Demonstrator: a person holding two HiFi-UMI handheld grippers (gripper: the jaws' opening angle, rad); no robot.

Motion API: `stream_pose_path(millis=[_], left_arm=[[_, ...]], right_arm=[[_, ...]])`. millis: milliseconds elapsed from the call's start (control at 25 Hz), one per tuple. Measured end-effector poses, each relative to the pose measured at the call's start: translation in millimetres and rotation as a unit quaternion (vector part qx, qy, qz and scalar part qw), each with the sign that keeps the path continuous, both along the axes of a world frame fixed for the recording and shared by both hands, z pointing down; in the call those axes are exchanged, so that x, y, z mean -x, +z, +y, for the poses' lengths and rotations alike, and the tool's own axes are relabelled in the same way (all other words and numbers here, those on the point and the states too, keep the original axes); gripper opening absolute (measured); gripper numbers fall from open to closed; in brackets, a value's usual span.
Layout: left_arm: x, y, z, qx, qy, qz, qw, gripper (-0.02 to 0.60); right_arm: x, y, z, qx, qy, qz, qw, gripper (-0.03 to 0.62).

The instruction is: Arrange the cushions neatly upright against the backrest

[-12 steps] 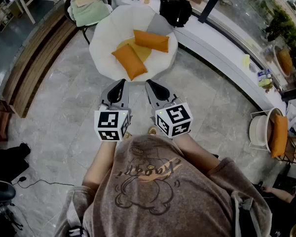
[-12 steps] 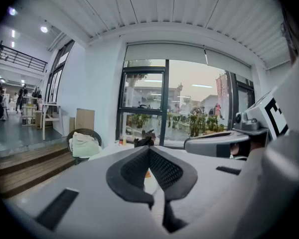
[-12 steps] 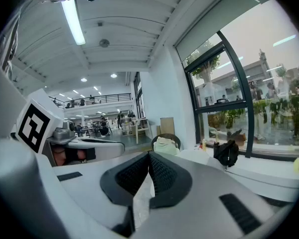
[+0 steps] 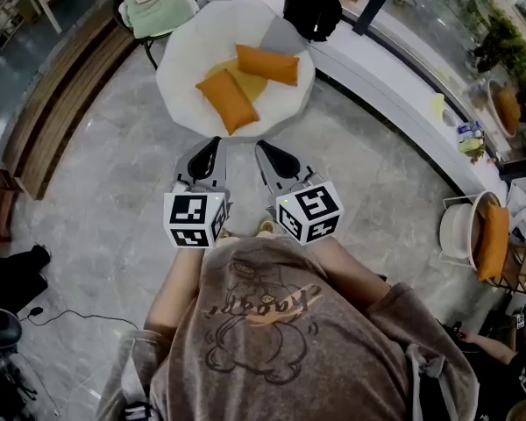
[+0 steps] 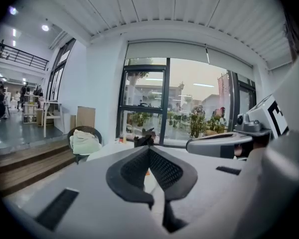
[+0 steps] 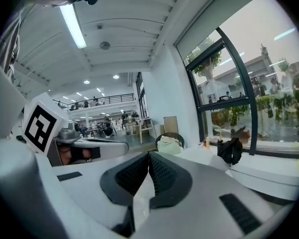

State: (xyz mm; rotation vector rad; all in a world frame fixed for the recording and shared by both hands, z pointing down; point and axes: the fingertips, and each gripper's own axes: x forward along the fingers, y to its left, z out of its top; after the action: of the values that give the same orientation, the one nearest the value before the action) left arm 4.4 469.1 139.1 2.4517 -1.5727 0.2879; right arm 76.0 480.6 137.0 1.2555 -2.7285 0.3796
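A round white chair [image 4: 188, 46] stands ahead on the floor. Two orange cushions lie on its seat: one [image 4: 227, 101] near the front, tilted, the other [image 4: 268, 65] further back. A yellow cushion [image 4: 250, 82] lies flat between them and a grey one [image 4: 283, 40] leans at the back right. My left gripper [image 4: 215, 141] and right gripper [image 4: 259, 146] hover side by side just short of the chair's front edge, both shut and empty. In the left gripper view the gripper [image 5: 149, 149] has its pads together; so has the gripper [image 6: 148, 156] in the right gripper view.
A dark wicker chair with a green cushion [image 4: 158, 11] stands left of the white chair. A black bag [image 4: 312, 14] sits on the white window bench [image 4: 394, 86]. Wooden steps [image 4: 66, 86] run along the left. A white basket holding an orange cushion [image 4: 493, 239] is at far right.
The white chair and cushions sit slightly higher and more to the left in the head view. Both grippers keep their place side by side, still shut.
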Motion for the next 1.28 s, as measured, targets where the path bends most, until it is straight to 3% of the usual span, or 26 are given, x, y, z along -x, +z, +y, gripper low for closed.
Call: stream_pose_path(millis=[600,1280], left_arm=[[-41.7,4.7,0.5,-0.002,-0.017,0.009,0.9998,0.005],[-35.0,22.9,-62.6,0.003,-0.017,0.019,0.9997,0.005]], right_arm=[[-64.5,19.4,-1.1,0.003,-0.033,-0.008,0.999,0.021],[-54.5,35.5,-59.7,0.021,-0.041,-0.016,0.999,0.021]])
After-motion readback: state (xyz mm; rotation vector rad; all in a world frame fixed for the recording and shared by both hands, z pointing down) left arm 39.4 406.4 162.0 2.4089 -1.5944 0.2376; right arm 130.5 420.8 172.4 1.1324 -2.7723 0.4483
